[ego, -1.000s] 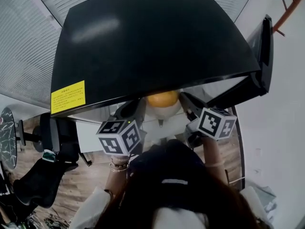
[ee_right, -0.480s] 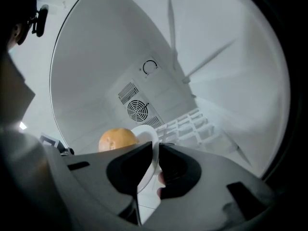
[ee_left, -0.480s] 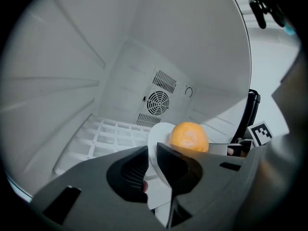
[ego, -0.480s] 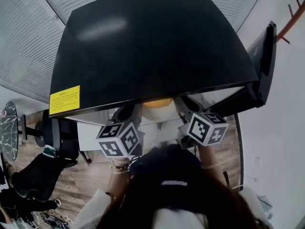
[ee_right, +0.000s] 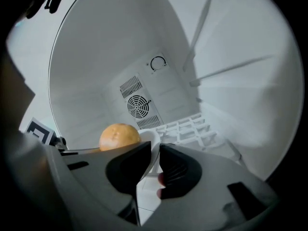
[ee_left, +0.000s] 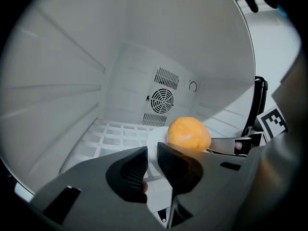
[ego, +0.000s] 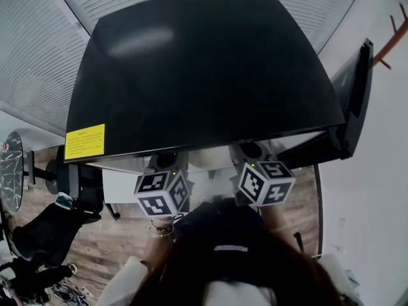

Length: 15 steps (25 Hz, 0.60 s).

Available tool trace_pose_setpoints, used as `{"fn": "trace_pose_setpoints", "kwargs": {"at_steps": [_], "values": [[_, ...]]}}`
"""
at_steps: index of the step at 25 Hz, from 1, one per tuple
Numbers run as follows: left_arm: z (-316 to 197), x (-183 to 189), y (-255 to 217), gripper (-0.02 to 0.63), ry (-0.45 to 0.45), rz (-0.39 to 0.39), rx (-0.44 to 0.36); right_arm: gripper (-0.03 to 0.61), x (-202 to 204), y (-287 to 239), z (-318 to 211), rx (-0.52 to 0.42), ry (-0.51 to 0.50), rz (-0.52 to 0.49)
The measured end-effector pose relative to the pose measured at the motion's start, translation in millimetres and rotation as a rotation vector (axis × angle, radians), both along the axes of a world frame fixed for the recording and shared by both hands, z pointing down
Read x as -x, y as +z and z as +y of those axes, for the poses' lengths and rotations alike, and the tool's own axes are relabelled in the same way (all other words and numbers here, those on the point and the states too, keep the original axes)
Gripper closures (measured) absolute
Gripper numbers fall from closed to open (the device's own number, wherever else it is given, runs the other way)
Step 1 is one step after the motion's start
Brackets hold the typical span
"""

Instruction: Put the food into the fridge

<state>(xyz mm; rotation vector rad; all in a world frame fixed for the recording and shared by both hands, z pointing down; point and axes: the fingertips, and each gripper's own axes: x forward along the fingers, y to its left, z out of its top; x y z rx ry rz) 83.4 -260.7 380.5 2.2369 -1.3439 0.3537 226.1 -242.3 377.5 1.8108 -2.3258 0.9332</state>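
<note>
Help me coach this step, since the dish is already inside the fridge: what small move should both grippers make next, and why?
Probably finish opening, then draw both straight back. The jaws of the left gripper and right gripper are opening with the white dish rim between them. The dish, carrying the orange food, is over the wire shelf; contact is unclear.

Person's wearing white sleeves (ego: 125, 280) and a thin beaded bracelet (ego: 159, 229) on the left wrist, with dark hair (ego: 255, 260) filling the bottom of the head view. The left gripper (ee_left: 152, 153) and right gripper (ee_right: 155, 150) look identical, with grey moulded plastic bodies and chunky black fingers (ee_right: 179, 170) with ribbed pads. Each one also carries a white cube (ego: 162, 193) covered in black square markers, with a tiny green light (ego: 173, 172) on top.
</note>
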Motion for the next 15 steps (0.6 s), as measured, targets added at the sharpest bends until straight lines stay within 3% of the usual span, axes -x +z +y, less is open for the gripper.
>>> {"fn": "trace_pose_setpoints", "kwargs": {"at_steps": [8, 15], "values": [[0.6, 2.2, 0.1, 0.546, -0.022, -0.024, -0.023, 0.515, 1.5, 2.8, -0.1, 0.003, -0.009, 0.089], [2.7, 5.4, -1.3, 0.545, -0.034, -0.051, -0.039, 0.508, 1.3, 3.2, 1.3, -0.005, -0.015, 0.105]]}}
